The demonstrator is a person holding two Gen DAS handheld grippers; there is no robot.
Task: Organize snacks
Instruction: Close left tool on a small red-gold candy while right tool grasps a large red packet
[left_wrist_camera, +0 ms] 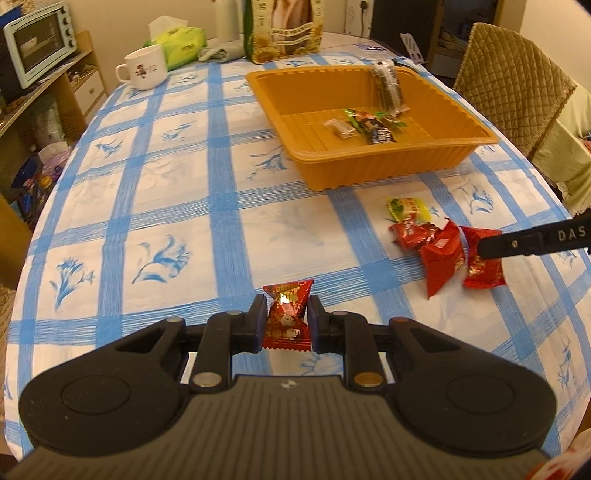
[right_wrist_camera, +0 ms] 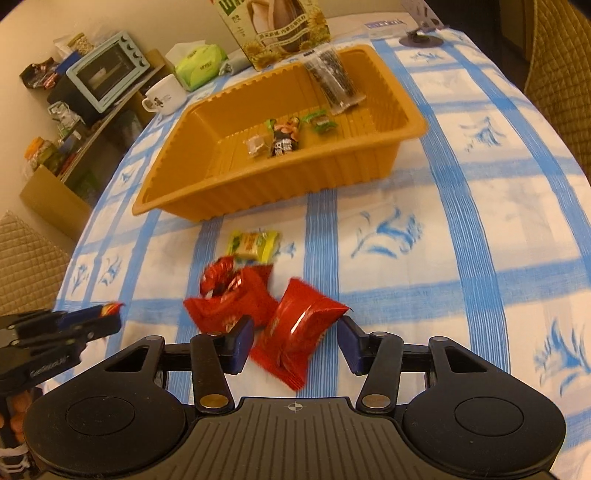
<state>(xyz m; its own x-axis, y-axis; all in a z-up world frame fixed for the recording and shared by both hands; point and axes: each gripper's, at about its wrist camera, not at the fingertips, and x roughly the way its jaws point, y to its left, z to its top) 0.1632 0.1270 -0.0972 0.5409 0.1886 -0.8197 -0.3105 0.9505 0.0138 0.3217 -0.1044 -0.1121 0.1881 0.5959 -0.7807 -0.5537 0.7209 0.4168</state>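
Observation:
My left gripper is shut on a small red candy packet, held just above the blue-checked tablecloth. In the right wrist view my right gripper has its pads against both sides of a red snack packet, which sits tilted between them. Just beyond it lie two more red packets and a yellow-green one. The orange tray stands farther back with several small snacks and a long dark packet leaning on its far wall. A finger of my right gripper shows over the red pile.
A white mug, a green tissue pack and a tall sunflower-print bag stand at the table's far end. A toaster oven sits on a shelf at the left. A quilted chair is at the right.

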